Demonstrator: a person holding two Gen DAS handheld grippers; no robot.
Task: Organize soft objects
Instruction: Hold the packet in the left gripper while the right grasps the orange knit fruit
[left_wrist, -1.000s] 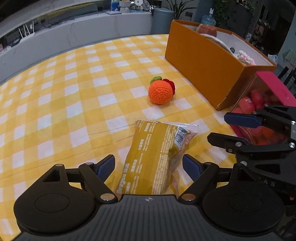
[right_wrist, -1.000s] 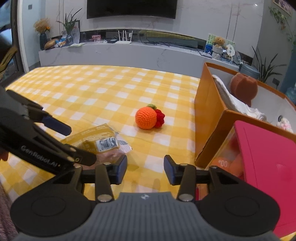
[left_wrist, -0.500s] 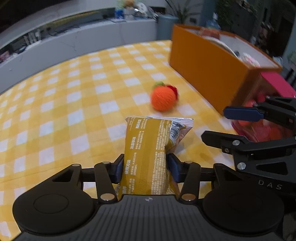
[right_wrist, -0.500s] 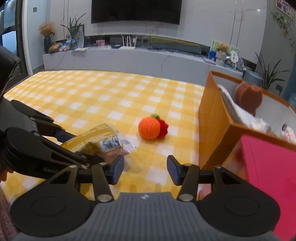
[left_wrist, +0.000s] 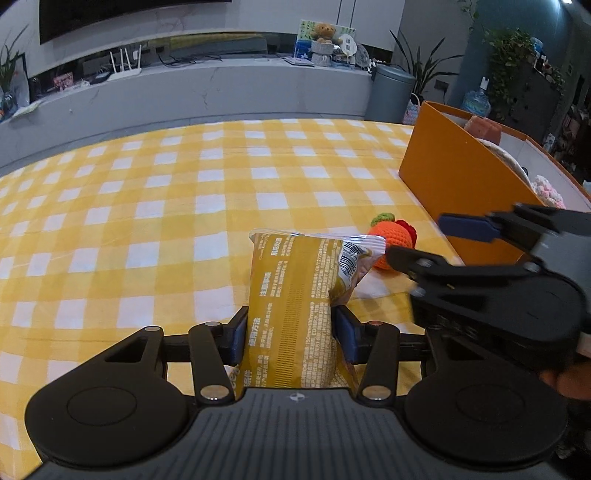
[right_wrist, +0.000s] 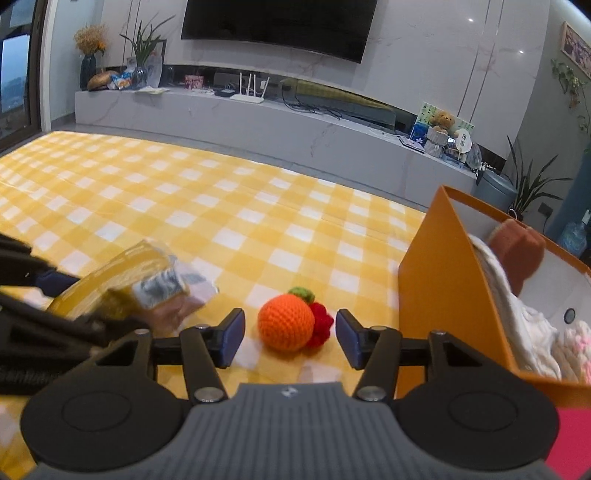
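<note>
Snack packet (left_wrist: 295, 310) now sits clamped in the left gripper (left_wrist: 290, 330) jaws, which stood apart a second ago: it is secured. Right gripper (right_wrist: 290, 338), jaws apart, has swung to frame the crocheted orange (right_wrist: 286, 323), orange box (right_wrist: 436, 273) at two o'clock.

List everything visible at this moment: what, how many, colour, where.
snack packet: one, gold-yellow, clamped between the left gripper's pads
crochet orange: one, orange with green leaf and red piece, on the cloth between the right gripper's open fingers, untouched
box: one, orange, right side, holding soft items
brown plush: one, inside the box
tablecloth: one, yellow-white check
pink-lidded container: one, beside the box, near right corner
left gripper: black, blue pads, shut on the packet
right gripper: black, blue pads, open
</note>
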